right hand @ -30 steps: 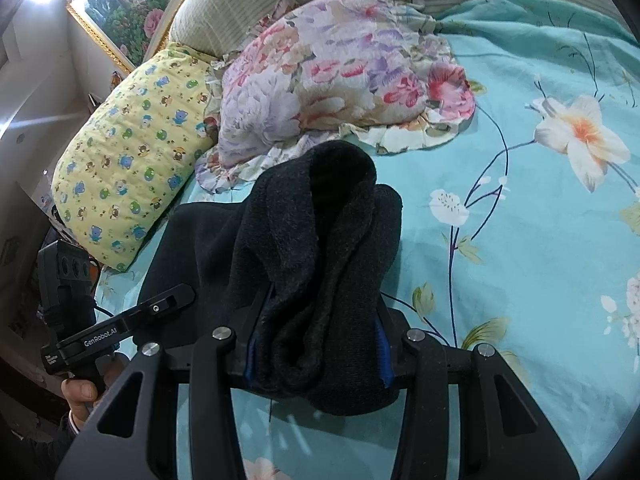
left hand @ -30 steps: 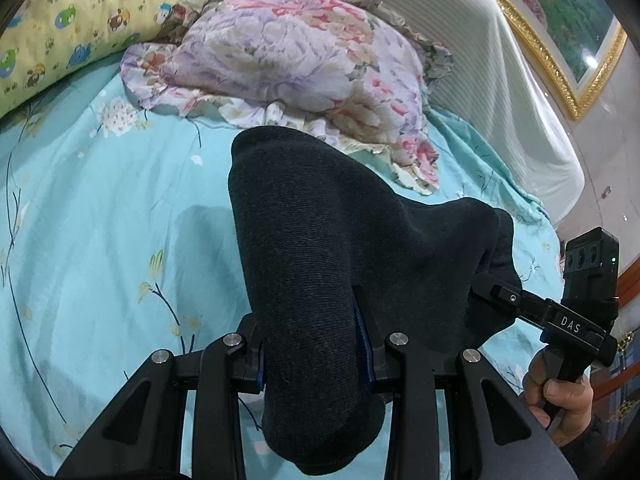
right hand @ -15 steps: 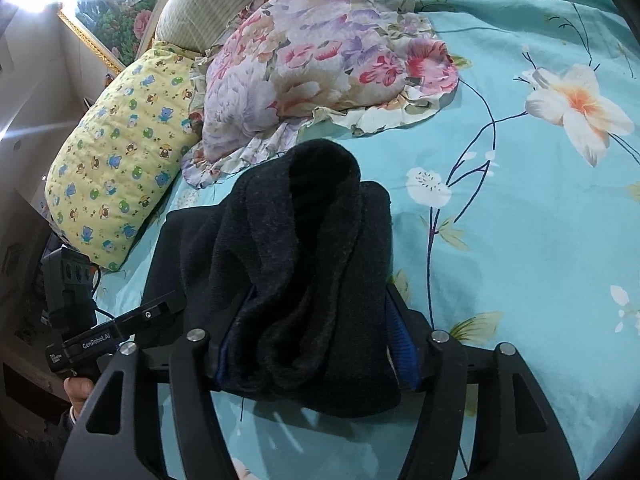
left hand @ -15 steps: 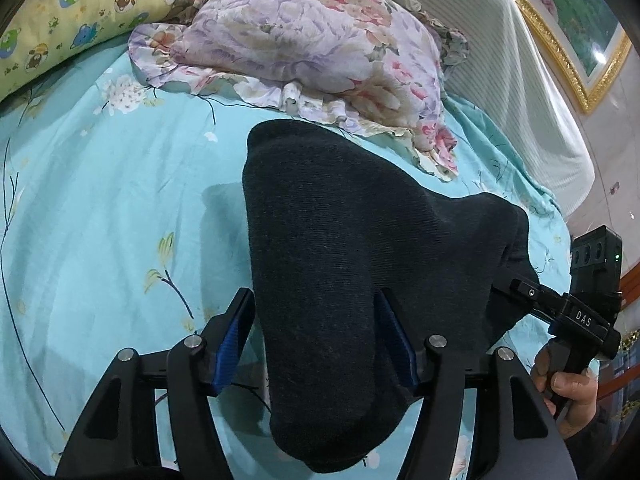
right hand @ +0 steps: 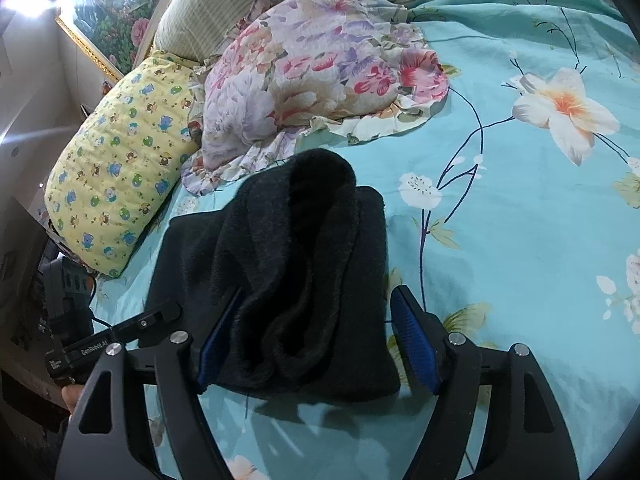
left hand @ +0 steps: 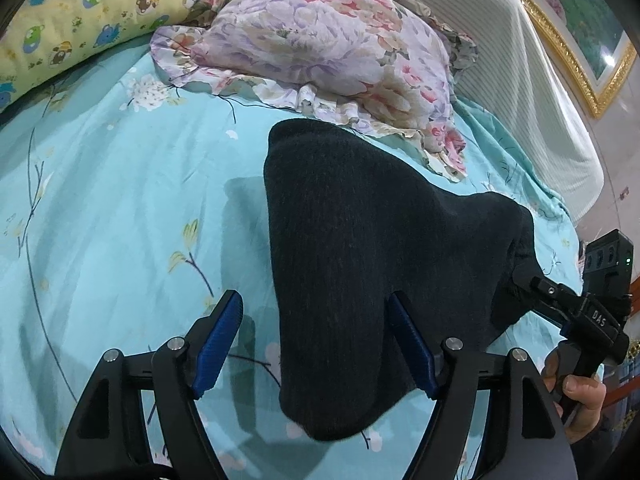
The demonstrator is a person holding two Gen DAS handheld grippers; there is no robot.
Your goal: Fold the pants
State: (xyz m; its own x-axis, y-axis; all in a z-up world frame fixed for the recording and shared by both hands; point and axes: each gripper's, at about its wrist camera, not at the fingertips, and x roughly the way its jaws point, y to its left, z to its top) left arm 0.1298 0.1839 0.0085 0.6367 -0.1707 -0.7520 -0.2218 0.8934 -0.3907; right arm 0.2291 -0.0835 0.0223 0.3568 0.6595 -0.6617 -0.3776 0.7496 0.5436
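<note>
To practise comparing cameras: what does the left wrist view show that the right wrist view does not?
Only the left wrist view shows the pants' smooth folded face and the right gripper from outside. Only the right wrist view shows the big white flower and the pants' open layered end. Both show the floral pillow, yellow pillow, teal sheet and open jaws.

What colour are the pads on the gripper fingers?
Blue, on both the left gripper and right gripper; clearest in the left wrist view.

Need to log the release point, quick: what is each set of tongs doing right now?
Left tongs: open, straddling the dark pants, not clamping them.
Right tongs: open, the pants' folded end lying loose between the pads.
</note>
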